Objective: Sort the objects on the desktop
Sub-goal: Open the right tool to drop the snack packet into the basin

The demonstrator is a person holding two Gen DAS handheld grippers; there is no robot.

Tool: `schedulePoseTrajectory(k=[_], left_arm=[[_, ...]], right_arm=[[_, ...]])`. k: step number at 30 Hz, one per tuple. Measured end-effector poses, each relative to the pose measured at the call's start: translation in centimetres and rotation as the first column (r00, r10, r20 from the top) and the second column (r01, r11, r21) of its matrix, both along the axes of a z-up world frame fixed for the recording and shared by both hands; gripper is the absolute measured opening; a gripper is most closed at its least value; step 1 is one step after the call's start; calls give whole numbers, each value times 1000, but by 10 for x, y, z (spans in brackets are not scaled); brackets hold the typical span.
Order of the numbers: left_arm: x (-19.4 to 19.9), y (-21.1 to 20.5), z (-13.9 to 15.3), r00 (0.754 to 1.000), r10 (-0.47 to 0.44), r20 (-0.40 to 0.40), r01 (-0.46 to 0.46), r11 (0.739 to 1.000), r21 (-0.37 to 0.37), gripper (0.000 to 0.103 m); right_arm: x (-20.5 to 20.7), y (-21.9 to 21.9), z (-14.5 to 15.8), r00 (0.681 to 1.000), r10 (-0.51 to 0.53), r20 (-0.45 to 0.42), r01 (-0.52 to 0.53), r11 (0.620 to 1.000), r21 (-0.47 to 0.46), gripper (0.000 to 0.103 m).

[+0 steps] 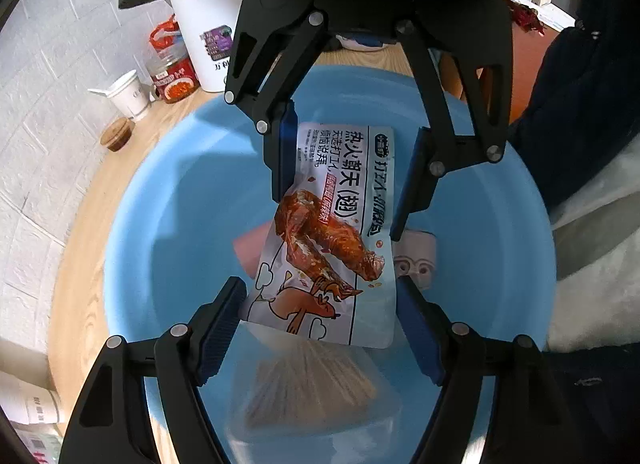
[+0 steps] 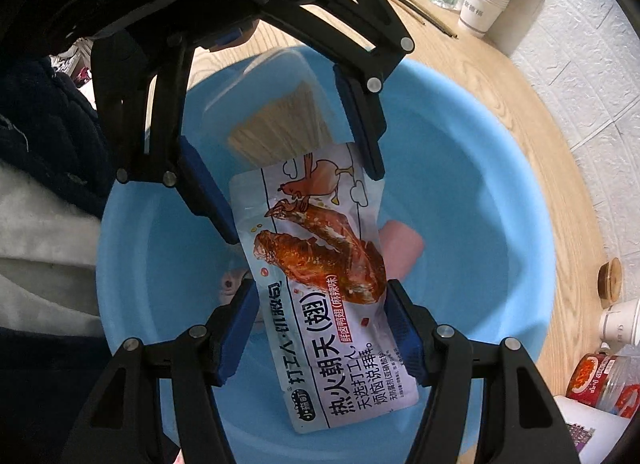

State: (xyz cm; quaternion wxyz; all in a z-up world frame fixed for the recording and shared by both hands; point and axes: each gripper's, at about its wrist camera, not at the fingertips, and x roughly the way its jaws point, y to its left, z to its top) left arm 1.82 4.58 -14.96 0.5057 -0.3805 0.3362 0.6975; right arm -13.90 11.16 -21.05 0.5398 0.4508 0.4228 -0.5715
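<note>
- My left gripper and right gripper each clamp 1 end of the snack packet.
- It hangs over my blue basin, above a clear box of sticks.

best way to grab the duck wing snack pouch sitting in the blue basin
Come from above and pinch the snack pouch across its narrow width, pads on the two long edges near one end. It lies flat, propped on other items in the blue basin, so both edges are exposed; the right gripper already straddles it that way.
</note>
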Motion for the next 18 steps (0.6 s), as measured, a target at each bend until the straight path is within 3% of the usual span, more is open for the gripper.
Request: schedulePoseTrajectory(k=[6,10,14,15,18], left_arm=[[-1,2,-5,1000,29,-7,-29,999,-18,78],[-5,1,-7,996,84,-3,-84,996,-39,91],[-5,4,-6,989,147,-12,-148,982,-115,95],[-4,2,-4,988,151,-2,-151,982,-118,95],[7,-5,7,992,125,-2,-125,989,-83,96]], right_arm=[[-8,-7,-6,1000,3,-15,-2,1000,7,66],[-14,-12,-4,1000,-5,-6,5,1000,2,66],[-19,-16,1,1000,-20,12,20,1000,-21,76],[-19,-16,3,1000,-21,17,22,999,-29,81],[-17,-17,17,1000,-12,17,13,998,-64,83]])
